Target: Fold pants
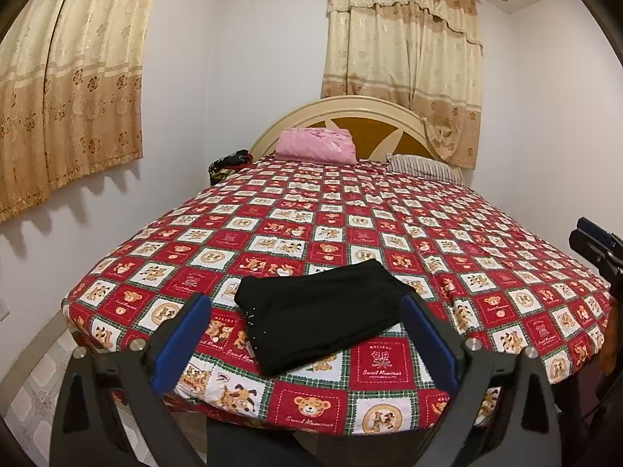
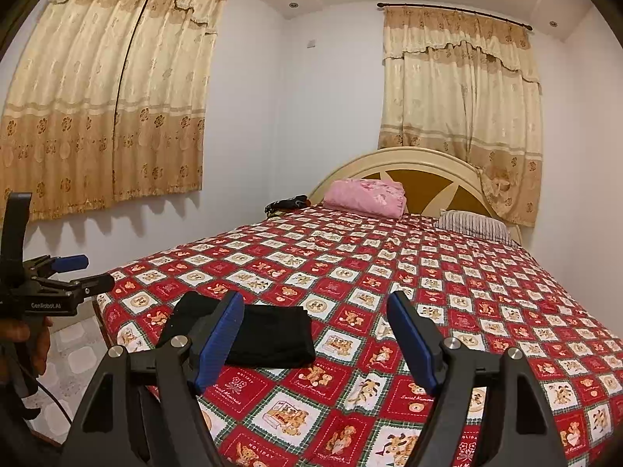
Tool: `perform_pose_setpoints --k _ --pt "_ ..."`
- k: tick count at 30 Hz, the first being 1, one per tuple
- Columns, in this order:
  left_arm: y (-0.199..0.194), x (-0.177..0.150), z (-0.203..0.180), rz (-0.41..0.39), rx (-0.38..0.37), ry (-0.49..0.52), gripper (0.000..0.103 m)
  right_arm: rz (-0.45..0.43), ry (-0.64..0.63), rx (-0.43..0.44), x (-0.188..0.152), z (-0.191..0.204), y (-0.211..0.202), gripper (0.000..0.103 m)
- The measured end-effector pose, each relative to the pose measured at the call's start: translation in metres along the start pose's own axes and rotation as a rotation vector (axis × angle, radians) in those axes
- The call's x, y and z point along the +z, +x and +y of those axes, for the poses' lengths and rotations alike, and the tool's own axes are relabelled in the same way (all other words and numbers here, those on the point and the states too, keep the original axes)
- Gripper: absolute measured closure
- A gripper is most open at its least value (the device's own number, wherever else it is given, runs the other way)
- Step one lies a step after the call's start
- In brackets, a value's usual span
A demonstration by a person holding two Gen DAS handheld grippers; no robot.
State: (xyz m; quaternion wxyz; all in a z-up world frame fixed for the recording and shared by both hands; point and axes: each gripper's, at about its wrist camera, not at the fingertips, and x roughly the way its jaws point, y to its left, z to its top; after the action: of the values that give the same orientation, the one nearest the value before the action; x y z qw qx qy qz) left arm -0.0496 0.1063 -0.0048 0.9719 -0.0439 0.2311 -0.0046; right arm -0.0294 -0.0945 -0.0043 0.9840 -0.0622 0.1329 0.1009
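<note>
Pants point(image 1: 323, 313): black, soft, folded rectangle | left gripper point(image 1: 307, 334) released | right gripper point(image 2: 315, 346) released

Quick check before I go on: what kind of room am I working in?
A bedroom, almost certainly. A bed with a curved headboard fills the room, pillows lie at its head, and curtains hang on two walls. Folded black pants lie on it.

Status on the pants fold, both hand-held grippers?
Left hand-held gripper open, empty. Right hand-held gripper open, empty. Black pants lie folded near the bed's foot. Nothing in the way.
</note>
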Motion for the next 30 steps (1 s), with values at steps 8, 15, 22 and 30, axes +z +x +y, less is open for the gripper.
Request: perform_pose_setpoints --k 8,15,22,30 --pt "0.001 0.002 0.0 -0.001 0.015 0.004 0.0 0.0 0.0 0.001 -0.001 -0.001 0.001 0.026" --pt "-0.004 0.007 0.001 -0.026 0.036 0.013 0.0 -0.005 -0.007 -0.004 -0.001 0.0 -0.002 0.026" --pt "-0.01 0.009 -0.002 -0.06 0.033 0.029 0.0 -0.015 -0.026 -0.007 0.0 0.004 -0.006 0.026" --pt "-0.008 0.007 -0.003 -0.054 0.044 0.029 0.0 -0.019 -0.054 -0.007 -0.001 0.01 -0.006 0.026"
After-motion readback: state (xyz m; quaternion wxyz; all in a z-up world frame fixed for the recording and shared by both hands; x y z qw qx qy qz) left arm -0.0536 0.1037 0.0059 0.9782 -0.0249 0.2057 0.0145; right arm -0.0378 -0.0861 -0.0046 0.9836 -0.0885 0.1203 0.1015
